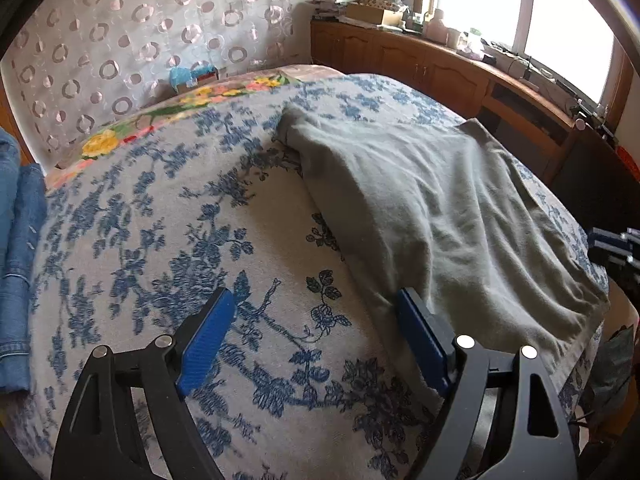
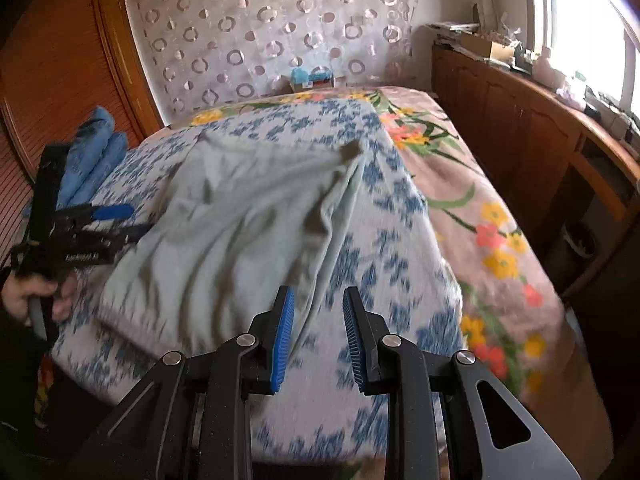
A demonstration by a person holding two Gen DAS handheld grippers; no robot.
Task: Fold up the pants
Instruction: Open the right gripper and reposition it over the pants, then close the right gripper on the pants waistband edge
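Grey-green pants [image 1: 440, 208] lie spread and wrinkled on the blue-flowered bed cover [image 1: 160, 220]. In the left wrist view my left gripper [image 1: 316, 304] is wide open and empty, just above the cover at the pants' near left edge. In the right wrist view the pants [image 2: 240, 220] lie ahead and to the left. My right gripper [image 2: 318, 300] is open and empty, above the cover beside the pants' right edge. The left gripper [image 2: 108, 220] shows at the far left of that view, held by a hand, at the pants' left edge.
Folded blue jeans [image 1: 20, 260] lie at the bed's left side, also in the right wrist view [image 2: 92, 152]. A floral pink sheet [image 2: 492, 220] covers the right of the bed. A wooden cabinet [image 2: 540, 120] with clutter runs under the window. A patterned curtain [image 1: 140, 40] hangs behind.
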